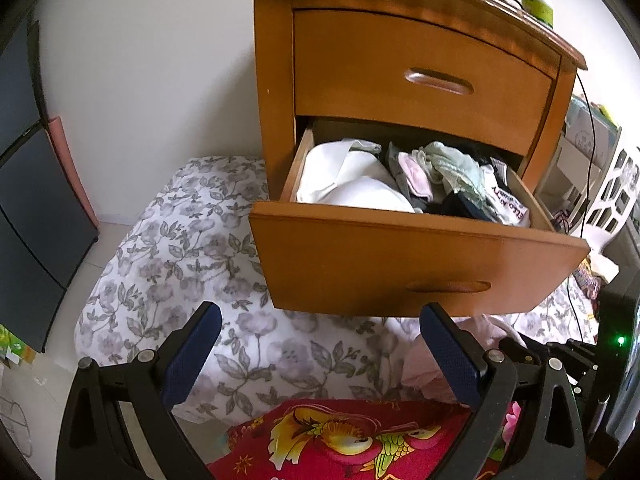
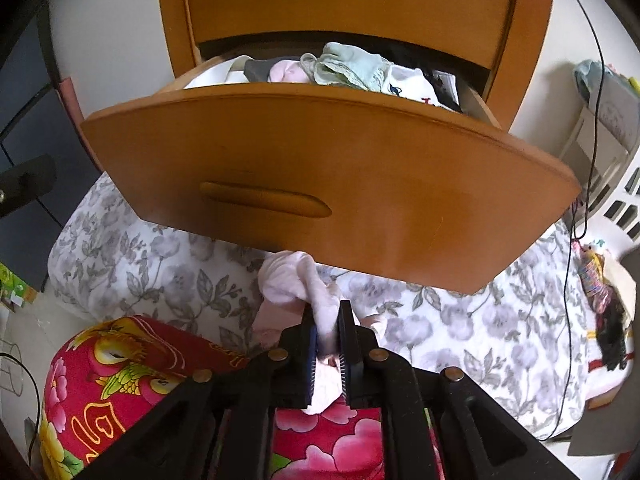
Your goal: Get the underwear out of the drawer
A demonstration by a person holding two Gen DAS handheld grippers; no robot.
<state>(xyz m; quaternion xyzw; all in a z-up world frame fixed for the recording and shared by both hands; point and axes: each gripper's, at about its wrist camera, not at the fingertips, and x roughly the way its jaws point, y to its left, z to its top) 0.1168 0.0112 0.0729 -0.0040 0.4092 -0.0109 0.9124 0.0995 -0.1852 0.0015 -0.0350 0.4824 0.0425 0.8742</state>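
The wooden nightstand's (image 1: 420, 64) lower drawer (image 1: 400, 256) stands pulled out, stuffed with clothes: a white garment (image 1: 360, 184) on the left, pale green underwear (image 1: 452, 168) and dark pieces on the right. My left gripper (image 1: 320, 312) is open below the drawer front, with nothing between its fingers. In the right wrist view, my right gripper (image 2: 328, 312) is shut on a piece of pink underwear (image 2: 288, 280), which hangs bunched just under the drawer front (image 2: 320, 160), above the bedding. The pink cloth (image 1: 424, 368) also shows beside my left gripper's right finger.
A floral quilt (image 1: 180, 248) lies under the drawer, with a red patterned blanket (image 1: 340, 436) close to me. On the nightstand top stands a bottle (image 1: 538, 0), and a black cable (image 1: 588, 140) hangs down its right side. A white basket (image 1: 616, 192) is at right, a dark cabinet (image 1: 32, 180) at left.
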